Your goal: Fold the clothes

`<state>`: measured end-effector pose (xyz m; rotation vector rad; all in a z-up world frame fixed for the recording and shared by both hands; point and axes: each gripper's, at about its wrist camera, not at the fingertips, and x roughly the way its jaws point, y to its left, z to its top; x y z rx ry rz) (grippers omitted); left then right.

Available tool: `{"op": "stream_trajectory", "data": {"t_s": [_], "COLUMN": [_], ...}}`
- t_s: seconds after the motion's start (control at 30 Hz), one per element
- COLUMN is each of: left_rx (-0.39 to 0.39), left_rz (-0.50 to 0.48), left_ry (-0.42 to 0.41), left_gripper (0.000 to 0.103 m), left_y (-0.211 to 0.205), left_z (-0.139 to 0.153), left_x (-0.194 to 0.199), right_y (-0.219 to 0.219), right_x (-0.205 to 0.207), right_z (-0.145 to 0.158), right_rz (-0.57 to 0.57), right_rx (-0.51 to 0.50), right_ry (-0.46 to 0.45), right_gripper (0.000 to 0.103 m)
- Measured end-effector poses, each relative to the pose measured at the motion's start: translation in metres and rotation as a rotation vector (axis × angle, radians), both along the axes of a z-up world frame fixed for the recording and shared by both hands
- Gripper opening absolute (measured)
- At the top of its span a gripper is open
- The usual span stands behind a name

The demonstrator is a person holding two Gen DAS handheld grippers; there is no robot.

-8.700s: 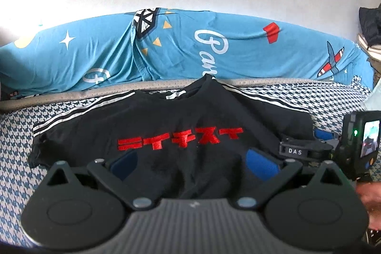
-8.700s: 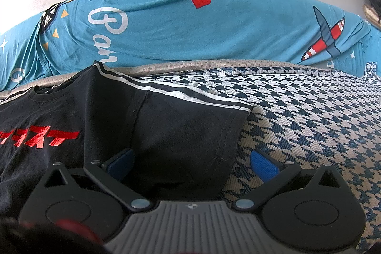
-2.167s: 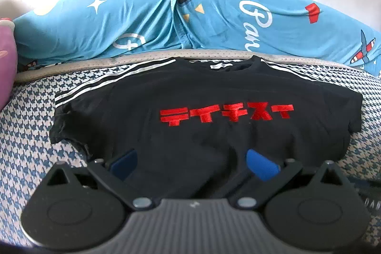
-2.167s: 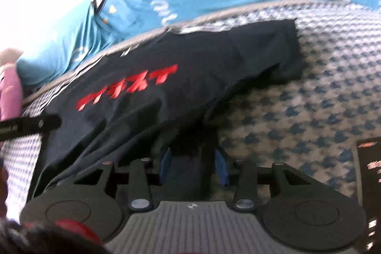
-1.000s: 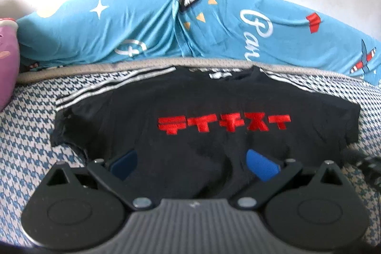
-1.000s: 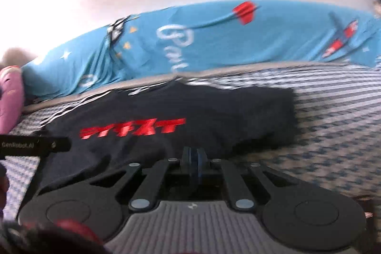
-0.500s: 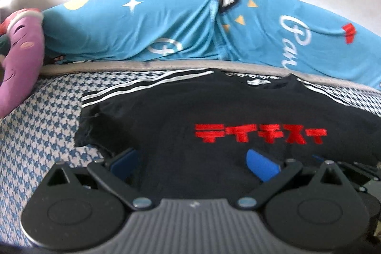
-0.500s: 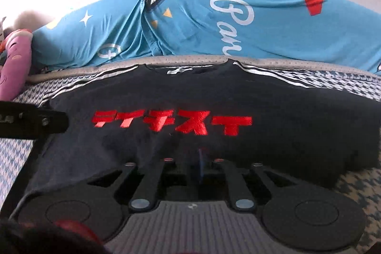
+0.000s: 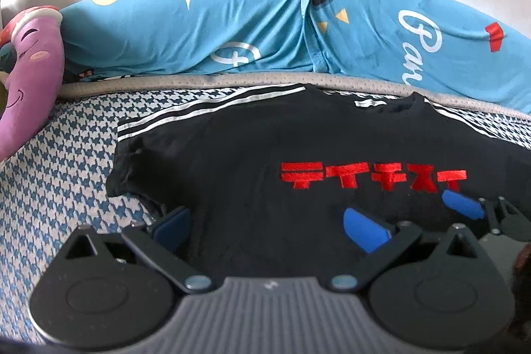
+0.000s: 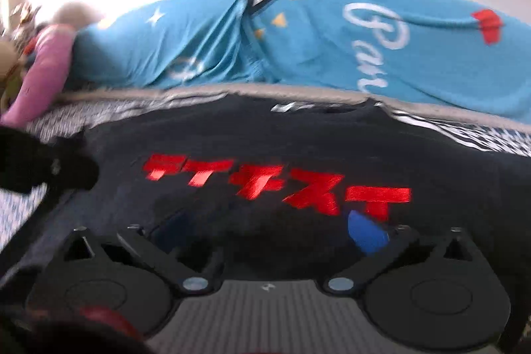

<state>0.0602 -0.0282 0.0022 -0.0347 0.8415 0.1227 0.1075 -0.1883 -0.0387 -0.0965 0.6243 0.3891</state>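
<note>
A black T-shirt point(image 9: 265, 155) with red characters on the chest and white shoulder stripes lies spread face up on the bed. My left gripper point(image 9: 268, 226) is open and hovers over the shirt's lower left part, near the left sleeve. One of the right gripper's blue fingers point(image 9: 463, 204) shows just below the red print. In the blurred right wrist view, the right gripper point(image 10: 268, 233) is open over the T-shirt point(image 10: 298, 141), just under the print, with nothing between its pads. The hem is hidden under both grippers.
The blue-and-white houndstooth bed cover point(image 9: 59, 161) surrounds the shirt. A rolled blue printed quilt point(image 9: 232, 32) lies along the white wall behind the collar. A purple plush toy point(image 9: 30, 82) sits at the far left. The left gripper's black body point(image 10: 49, 168) shows at the left edge.
The right gripper, shut half a second ago, now stands open and is moving. The left gripper has shifted left, so the shirt sits further right in its view.
</note>
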Motion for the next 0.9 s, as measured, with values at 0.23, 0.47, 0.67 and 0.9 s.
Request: {"op": "stream_trajectory", "data": {"t_s": [0.23,0.47,0.67,0.9], "left_rx": [0.011,0.020,0.008,-0.004], "left_rz": [0.000,0.020,0.026,0.023], "left_ry": [-0.018,-0.016,-0.022,-0.032], "left_gripper": [0.102,0.102,0.102,0.102], "left_y": [-0.001,0.005,0.014,0.008], "left_z": [0.003,0.002,0.007,0.010], "left_x": [-0.004,-0.002,-0.005,-0.007], "right_y": [0.013,0.013,0.013,0.014], "right_x": [-0.002,-0.002,-0.003,-0.003], "right_z": [-0.003,-0.002,-0.002,-0.002], "right_rz": [0.000,0.000,-0.002,-0.002], "right_rx": [-0.098,-0.099,-0.100,-0.102], "right_ry": [-0.017,-0.016,-0.018,-0.017], "right_gripper": [0.103,0.103,0.103,0.103]}}
